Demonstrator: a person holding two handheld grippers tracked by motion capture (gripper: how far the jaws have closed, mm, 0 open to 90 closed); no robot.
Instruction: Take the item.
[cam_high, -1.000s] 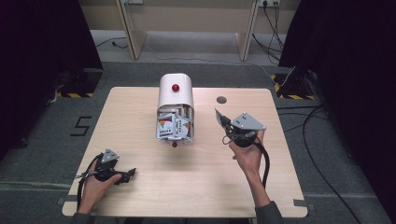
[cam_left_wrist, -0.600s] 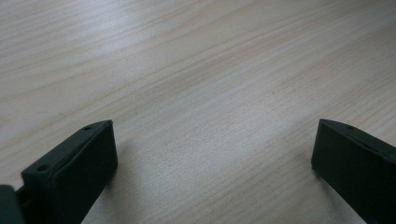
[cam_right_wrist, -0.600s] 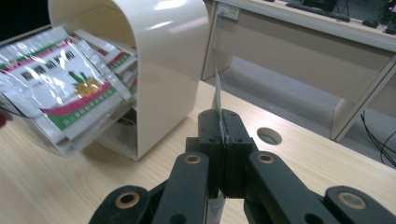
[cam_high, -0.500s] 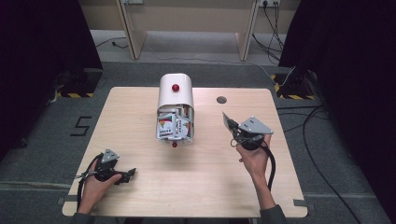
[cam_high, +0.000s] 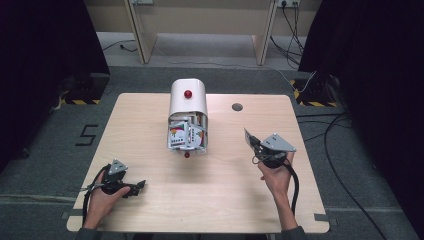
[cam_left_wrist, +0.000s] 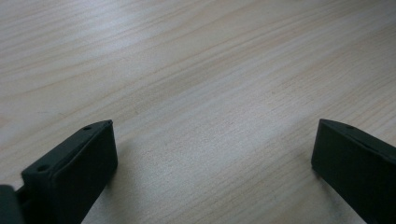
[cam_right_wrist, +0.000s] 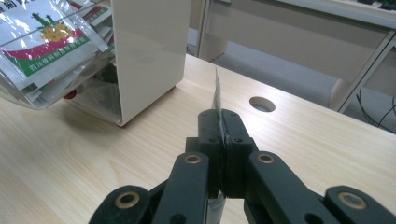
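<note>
A person at the pale wooden table (cam_high: 150, 125) held the right gripper (cam_high: 254, 141) clear of the tabletop, its black jaws clenched on a thin, flat sachet (cam_right_wrist: 217, 100) that stood edge-on and upright between them, as the right gripper view showed. The sachet (cam_high: 249, 137) sat to the right of the white, round-topped dispenser box with a red knob (cam_high: 188, 107), well apart from its clear front flap (cam_right_wrist: 37, 56), behind which more printed packets (cam_high: 186, 136) lay stacked. Judging by that layout, the step in hand looked like carrying a single packet drawn from the dispenser; the next move would seem to call for bringing it down to a bare patch of table and releasing the jaws gently so the light sachet did not flutter or cling.

The right hand (cam_high: 276, 175) gripped its tool from below, forearm coming in from the near edge, wrist cocked so the jaws pointed up and toward the dispenser, the grey three-cornered plate (cam_high: 278, 143) uppermost and the black cable (cam_high: 295, 185) looping back along the arm. The left gripper (cam_high: 140, 186) lay low at the near left corner, cradled in the left hand (cam_high: 102, 197), its jaws released and spread wide over bare wood grain (cam_left_wrist: 210, 102), grasping nothing. A small round hole (cam_high: 237, 106) marked the table's far right.
</note>
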